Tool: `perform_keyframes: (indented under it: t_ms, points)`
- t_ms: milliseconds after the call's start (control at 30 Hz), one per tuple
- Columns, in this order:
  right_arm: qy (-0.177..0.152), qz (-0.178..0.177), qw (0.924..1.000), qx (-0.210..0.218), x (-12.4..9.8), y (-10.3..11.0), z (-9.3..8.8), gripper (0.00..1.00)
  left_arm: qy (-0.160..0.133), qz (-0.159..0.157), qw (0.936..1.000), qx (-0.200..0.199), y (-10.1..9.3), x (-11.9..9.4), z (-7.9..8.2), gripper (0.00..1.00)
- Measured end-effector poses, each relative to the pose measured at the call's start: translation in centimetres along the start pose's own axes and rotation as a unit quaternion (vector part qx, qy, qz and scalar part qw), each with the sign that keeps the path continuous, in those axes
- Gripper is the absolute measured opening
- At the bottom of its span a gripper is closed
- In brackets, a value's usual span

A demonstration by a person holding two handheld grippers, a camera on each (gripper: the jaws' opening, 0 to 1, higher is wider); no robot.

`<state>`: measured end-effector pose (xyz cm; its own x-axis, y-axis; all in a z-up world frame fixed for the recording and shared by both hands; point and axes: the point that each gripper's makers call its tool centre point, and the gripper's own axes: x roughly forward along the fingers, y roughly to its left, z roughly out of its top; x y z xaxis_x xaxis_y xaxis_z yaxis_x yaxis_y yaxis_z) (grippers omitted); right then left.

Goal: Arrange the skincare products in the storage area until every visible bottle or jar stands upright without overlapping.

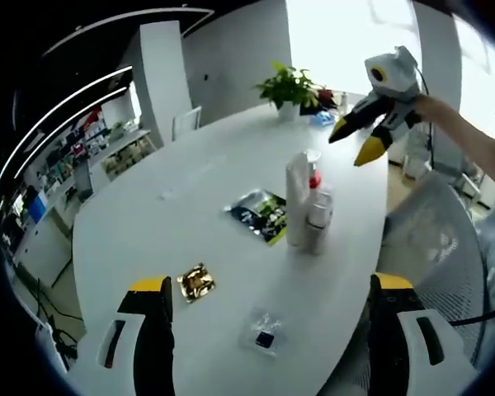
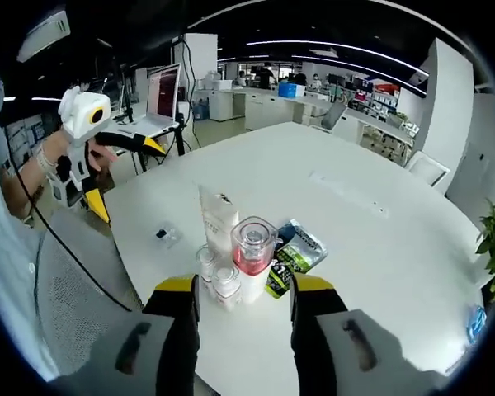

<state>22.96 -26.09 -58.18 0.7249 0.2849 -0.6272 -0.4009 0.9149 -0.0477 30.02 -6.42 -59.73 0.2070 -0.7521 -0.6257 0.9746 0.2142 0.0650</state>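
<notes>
the right gripper (image 2: 243, 290) hangs with jaws apart just over the bottles (image 2: 231, 264) clustered upright on the white table (image 2: 355, 223), a dark sachet (image 2: 293, 256) beside them.

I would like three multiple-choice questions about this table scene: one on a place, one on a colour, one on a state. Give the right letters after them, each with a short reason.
1. Where does the green and black packet lie?
A. Flat on the table beside the bottles
B. On the chair
C. Under the plant

2. What colour is the lower part under the clear cap of the pump bottle?
A. Blue
B. Red or pink
C. Yellow

3. How does the tall white tube stand?
A. Lying flat
B. Held in a gripper
C. Upright on the table

Answers:
1 A: in the left gripper view it rests flat on the white table next to the group of bottles.
2 B: the right gripper view shows red-pink under the clear cap.
3 C: it rises straight up, and both the left gripper and the right gripper are away from it.
</notes>
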Motion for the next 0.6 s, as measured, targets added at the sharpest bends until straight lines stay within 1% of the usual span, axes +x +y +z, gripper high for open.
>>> perform_keyframes:
  t_ms: [67,100,133,200,233,267,367,400,467,500,533,600]
  points:
    - [0.002,-0.002,0.9999,0.013,0.4,-1.1,-0.6,0.36,0.002,-0.005,1.0,-0.003,0.1,0.5,-0.1,0.97]
    - [0.009,-0.001,0.9997,0.024,0.7,-1.8,-1.2,0.35,0.003,-0.006,1.0,-0.006,0.2,0.7,-0.1,0.97]
    - [0.009,-0.007,0.9996,0.024,1.0,-2.4,-1.5,0.34,0.003,-0.007,1.0,-0.006,0.4,1.0,-0.1,0.97]
    - [0.023,-0.017,0.999,0.035,1.3,-3.5,-2.3,0.33,0.009,-0.01,0.9999,-0.004,0.6,1.6,-0.2,0.97]
    - [0.022,-0.021,0.9988,0.038,1.6,-4.0,-2.4,0.32,0.011,-0.012,0.9998,-0.006,0.7,1.8,-0.3,0.97]
    - [0.021,-0.024,0.9986,0.043,1.8,-4.4,-2.5,0.31,0.011,-0.015,0.9998,-0.007,0.8,2.1,-0.3,0.96]
    - [0.018,-0.027,0.9979,0.057,2.4,-5.4,-2.6,0.29,0.015,-0.024,0.9995,-0.013,1.0,2.8,-0.4,0.84]
    - [0.022,-0.028,0.9975,0.061,2.7,-5.7,-2.7,0.29,0.015,-0.027,0.9994,-0.014,1.1,3.0,-0.4,0.82]
    - [0.023,-0.032,0.9973,0.062,3.1,-6.2,-2.8,0.28,0.019,-0.026,0.9994,-0.013,1.4,3.7,-0.3,0.84]
    - [0.025,-0.032,0.9969,0.067,3.5,-6.5,-2.8,0.27,0.018,-0.026,0.9994,-0.011,1.6,4.1,-0.2,0.83]
    - [0.025,-0.031,0.9968,0.069,3.7,-6.6,-2.9,0.27,0.017,-0.026,0.9994,-0.011,1.8,4.4,0.0,0.8]
    - [0.026,-0.028,0.9965,0.074,4.3,-6.9,-3.0,0.27,0.014,-0.028,0.9994,-0.015,2.2,5.1,0.3,0.72]
